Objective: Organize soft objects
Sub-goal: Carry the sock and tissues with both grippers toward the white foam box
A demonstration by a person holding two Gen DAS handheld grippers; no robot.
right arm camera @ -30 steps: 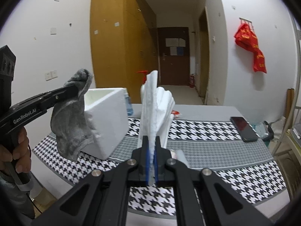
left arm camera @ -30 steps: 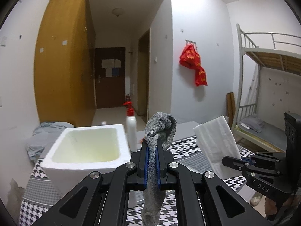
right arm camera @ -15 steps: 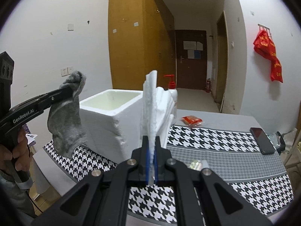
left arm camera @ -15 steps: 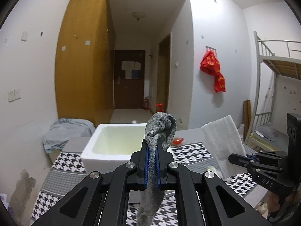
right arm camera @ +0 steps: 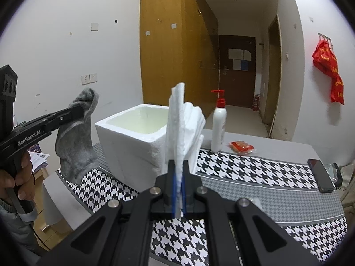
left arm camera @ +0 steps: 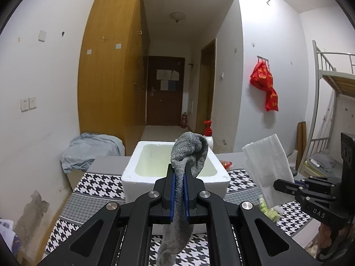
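The left gripper (left arm camera: 179,190) is clamped on a grey sock (left arm camera: 188,155), which hangs lengthwise, its top bunched above the jaws, in the air before the foam box (left arm camera: 133,177). The right gripper (right arm camera: 178,190) pinches a white foam sheet (right arm camera: 177,119) standing upright, edge-on, above the table (right arm camera: 255,170) beside the box.

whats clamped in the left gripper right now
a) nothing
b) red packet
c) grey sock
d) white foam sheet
c: the left gripper is shut on the grey sock, which hangs down between its blue pads; the white foam sheet is in the right gripper.
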